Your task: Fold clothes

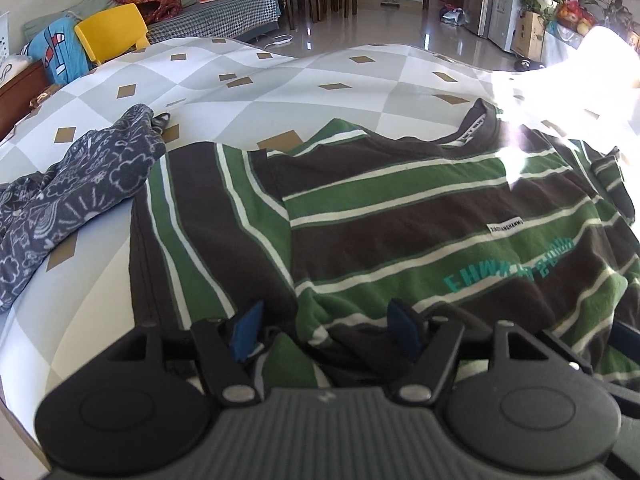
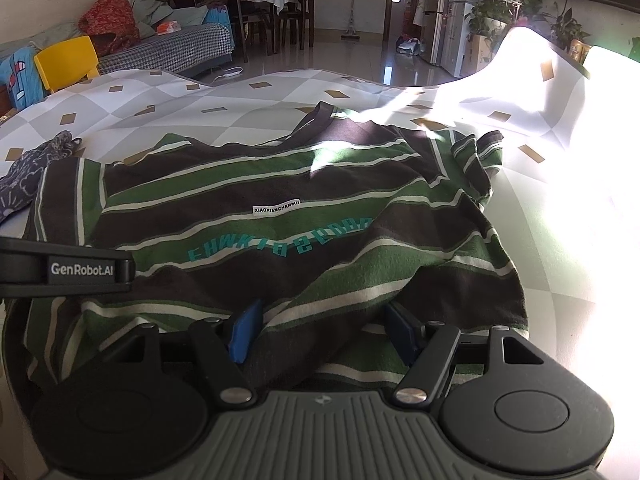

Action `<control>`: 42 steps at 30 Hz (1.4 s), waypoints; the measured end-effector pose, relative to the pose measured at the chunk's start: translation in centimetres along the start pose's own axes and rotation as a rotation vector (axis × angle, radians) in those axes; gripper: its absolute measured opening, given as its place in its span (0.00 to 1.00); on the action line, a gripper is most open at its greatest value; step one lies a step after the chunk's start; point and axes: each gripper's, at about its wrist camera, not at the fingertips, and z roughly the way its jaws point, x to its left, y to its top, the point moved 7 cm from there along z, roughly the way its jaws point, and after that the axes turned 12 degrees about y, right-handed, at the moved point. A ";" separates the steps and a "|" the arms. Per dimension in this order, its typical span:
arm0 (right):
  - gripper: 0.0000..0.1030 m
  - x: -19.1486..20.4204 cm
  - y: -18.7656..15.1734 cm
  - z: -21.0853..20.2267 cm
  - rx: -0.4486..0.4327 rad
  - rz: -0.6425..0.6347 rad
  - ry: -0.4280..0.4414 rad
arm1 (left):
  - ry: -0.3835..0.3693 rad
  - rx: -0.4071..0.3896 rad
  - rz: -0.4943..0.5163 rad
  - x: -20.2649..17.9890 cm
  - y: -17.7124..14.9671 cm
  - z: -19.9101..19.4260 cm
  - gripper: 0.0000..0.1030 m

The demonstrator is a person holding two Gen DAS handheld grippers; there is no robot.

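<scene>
Here the striped shirt [image 2: 304,216] lies spread on the checked table cover [image 1: 248,92], its hem bunched at the near edge, and both the left gripper [image 1: 324,330] and the right gripper [image 2: 324,330] stand about half open over that hem, cloth rumpled between the jaws but not visibly pinched. The likely slip is grabbing only the top layer of that bunched hem, or uneven pinches, so the fold would skew and drag the folded-in left sleeve out of place. There is open cover beyond the collar, but the patterned dark garment [image 1: 76,196] lies just beside the shirt's left edge, and glare hides the right edge.
</scene>
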 end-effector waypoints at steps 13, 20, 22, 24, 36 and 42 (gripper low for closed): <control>0.65 0.4 -0.2 -0.4 0.018 -0.005 0.012 | 0.060 0.043 -0.093 3.2 -0.3 1.1 0.86; 0.65 1.0 -0.3 -0.8 0.067 -0.005 0.033 | 0.090 0.075 -0.126 4.1 -0.3 1.5 0.93; 0.65 1.2 -0.3 -1.0 0.089 -0.003 0.041 | 0.101 0.088 -0.139 4.4 -0.3 1.6 0.96; 0.66 1.4 -0.4 -1.1 0.107 -0.001 0.048 | 0.112 0.100 -0.150 4.6 -0.4 1.7 0.97; 0.64 1.0 1.4 -1.1 0.203 0.061 0.123 | 0.046 0.065 -0.140 3.2 1.4 -0.7 0.95; 0.64 0.6 2.9 -1.5 0.213 0.030 0.165 | -0.017 0.080 -0.084 1.4 2.2 -1.5 0.95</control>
